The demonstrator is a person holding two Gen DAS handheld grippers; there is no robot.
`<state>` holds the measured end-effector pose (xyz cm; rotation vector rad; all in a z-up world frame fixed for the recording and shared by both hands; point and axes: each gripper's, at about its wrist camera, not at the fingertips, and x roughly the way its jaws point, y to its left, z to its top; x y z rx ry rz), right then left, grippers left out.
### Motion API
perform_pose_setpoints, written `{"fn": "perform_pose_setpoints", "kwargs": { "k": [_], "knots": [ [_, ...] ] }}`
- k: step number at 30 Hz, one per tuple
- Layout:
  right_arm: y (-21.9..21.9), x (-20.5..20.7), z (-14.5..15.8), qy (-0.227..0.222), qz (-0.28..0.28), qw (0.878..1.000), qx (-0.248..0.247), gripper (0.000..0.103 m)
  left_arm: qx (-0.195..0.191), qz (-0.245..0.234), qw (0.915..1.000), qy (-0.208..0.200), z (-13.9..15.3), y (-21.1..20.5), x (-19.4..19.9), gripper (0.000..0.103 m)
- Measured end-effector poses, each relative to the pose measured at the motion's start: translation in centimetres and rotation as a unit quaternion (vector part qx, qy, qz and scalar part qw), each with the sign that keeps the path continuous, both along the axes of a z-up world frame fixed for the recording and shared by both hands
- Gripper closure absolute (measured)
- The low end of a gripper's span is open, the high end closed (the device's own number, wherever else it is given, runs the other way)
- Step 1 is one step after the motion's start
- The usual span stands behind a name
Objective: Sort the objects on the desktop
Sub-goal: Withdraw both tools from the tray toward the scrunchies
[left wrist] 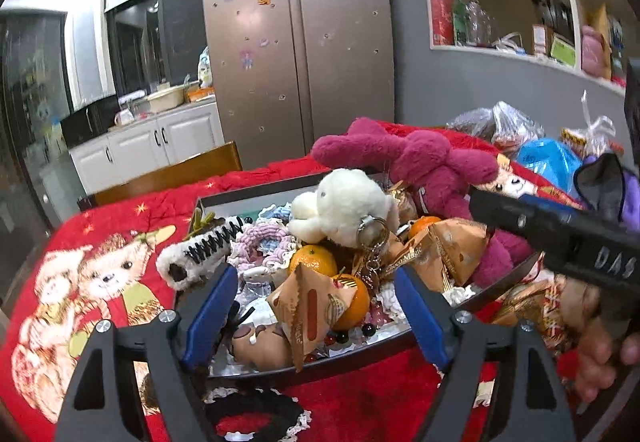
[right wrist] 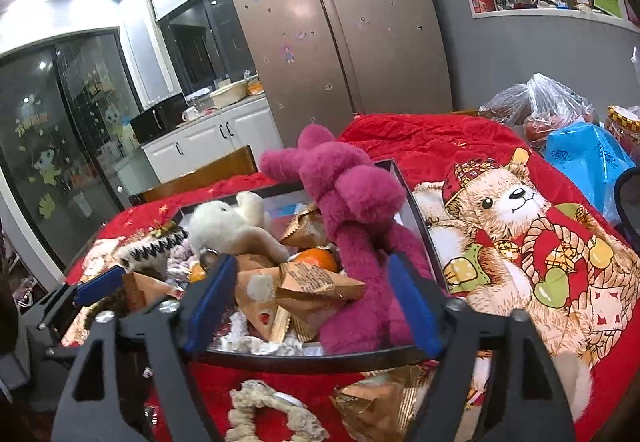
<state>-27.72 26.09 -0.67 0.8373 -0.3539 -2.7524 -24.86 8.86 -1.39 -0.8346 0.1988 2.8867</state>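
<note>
A black-rimmed tray point(left wrist: 280, 183) on a red bear-print cloth holds a white plush bear point(left wrist: 344, 207), a magenta plush toy point(left wrist: 432, 165), oranges point(left wrist: 314, 260), brown snack packets point(left wrist: 312, 302), a fuzzy hair clip point(left wrist: 200, 254) and crocheted scrunchies point(left wrist: 260, 242). My left gripper point(left wrist: 316, 314) is open and empty, over the tray's near edge. My right gripper point(right wrist: 312, 302) is open and empty, over the packets point(right wrist: 304, 282) beside the magenta toy point(right wrist: 352, 209). The tray rim point(right wrist: 312, 360) also shows there. The right gripper's body crosses the left view's right side.
A black-and-white scrunchie point(left wrist: 264, 418) lies on the cloth before the tray. A beige scrunchie point(right wrist: 272, 414) and a gold packet point(right wrist: 384, 402) lie near the tray's front. Plastic bags point(right wrist: 560, 121) stand at the table's far right. A wooden chair point(right wrist: 200, 173) is behind.
</note>
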Motion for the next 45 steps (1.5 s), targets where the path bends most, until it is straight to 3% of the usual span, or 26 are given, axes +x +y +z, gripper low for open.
{"fn": "perform_pose_setpoints", "kwargs": {
  "k": [7, 16, 21, 26, 31, 35, 39, 45],
  "knots": [
    [-0.5, 0.4, 0.6, 0.005, 0.017, 1.0, 0.006, 0.019, 0.025, -0.003, 0.9992, -0.03, -0.5, 0.1, -0.4, 0.02],
    [-1.3, 0.7, 1.1, 0.006, 0.033, 0.999, 0.013, 0.014, 0.029, -0.001, 0.9991, -0.031, -0.1, -0.1, -0.3, 0.02],
    [-1.3, 2.0, 3.5, 0.025, 0.049, 0.998, 0.01, 0.005, 0.041, 0.009, 0.9991, 0.001, 2.2, -1.1, 1.0, 0.02],
    [-0.5, 6.0, 7.4, 0.082, 0.055, 0.995, 0.012, 0.002, 0.048, 0.009, 0.9978, 0.045, 5.8, -2.5, 4.0, 0.02],
    [0.6, 11.4, 8.1, 0.13, 0.031, 0.99, 0.048, 0.0, 0.085, 0.002, 0.9936, 0.074, 8.0, -4.4, 8.0, 0.005],
    [1.6, 12.3, 5.8, 0.115, 0.039, 0.992, 0.037, 0.0, 0.119, -0.006, 0.9892, 0.085, 6.3, -6.3, 11.4, 0.0],
    [1.7, 11.2, 3.3, 0.064, 0.009, 0.996, 0.055, 0.0, 0.117, -0.046, 0.9908, 0.049, 3.3, -7.3, 12.0, 0.0],
    [0.5, 10.6, 1.9, 0.046, 0.025, 0.996, 0.067, 0.0, 0.046, -0.039, 0.9981, -0.012, 0.1, -6.6, 10.0, 0.0]
  ]
}}
